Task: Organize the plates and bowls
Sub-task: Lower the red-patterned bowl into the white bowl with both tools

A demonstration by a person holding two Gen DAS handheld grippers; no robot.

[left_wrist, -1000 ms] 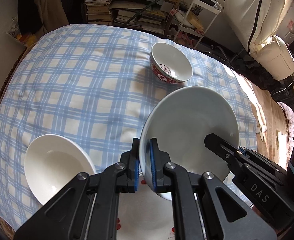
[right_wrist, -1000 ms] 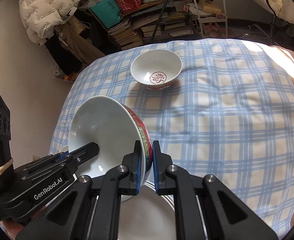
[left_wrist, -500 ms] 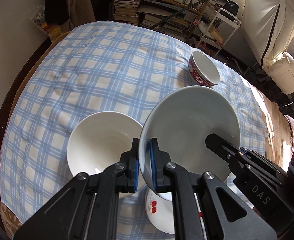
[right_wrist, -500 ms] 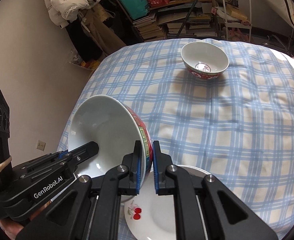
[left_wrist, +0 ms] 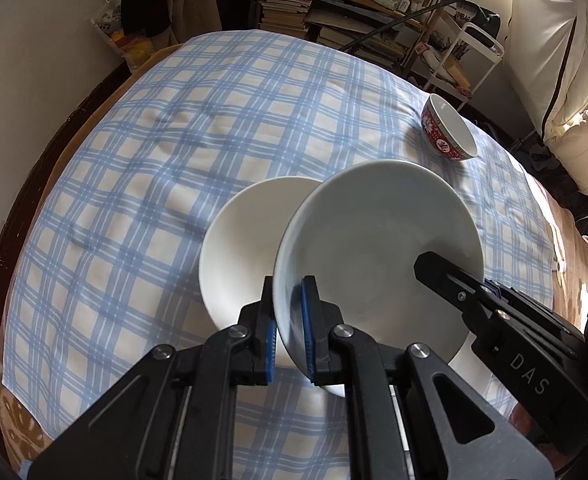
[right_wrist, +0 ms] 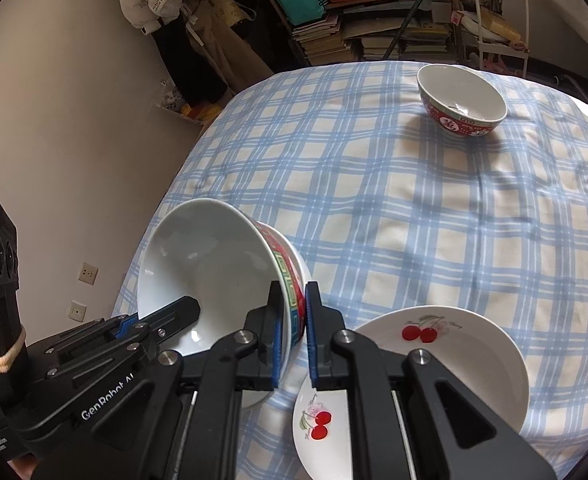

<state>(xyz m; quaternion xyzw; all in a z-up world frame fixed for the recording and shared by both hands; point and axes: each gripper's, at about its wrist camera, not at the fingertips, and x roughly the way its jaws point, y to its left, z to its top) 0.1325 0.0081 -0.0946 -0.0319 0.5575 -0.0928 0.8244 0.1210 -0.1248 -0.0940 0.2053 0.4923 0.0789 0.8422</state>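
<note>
Both grippers hold one large bowl, white inside with a red patterned outside [left_wrist: 377, 264] [right_wrist: 210, 272], tilted above the table. My left gripper [left_wrist: 288, 328] is shut on its near rim. My right gripper [right_wrist: 294, 332] is shut on the opposite rim. A plain white bowl [left_wrist: 242, 248] sits on the cloth just beneath and left of the held bowl. A small red patterned bowl [left_wrist: 447, 134] [right_wrist: 461, 102] stands at the far right. Two white cherry plates [right_wrist: 441, 344] [right_wrist: 321, 420] lie near the front edge.
The round table has a blue checked cloth [left_wrist: 198, 120] [right_wrist: 413, 208]. Its dark rim [left_wrist: 10, 216] shows at the left. Shelves of books [left_wrist: 333, 24] and a white trolley [left_wrist: 473, 60] stand behind. A wall [right_wrist: 54, 128] is close on the left.
Both grippers carried the large bowl leftward over the table. It now hangs partly over the plain white bowl. The cherry plates have slid to the right in the right wrist view.
</note>
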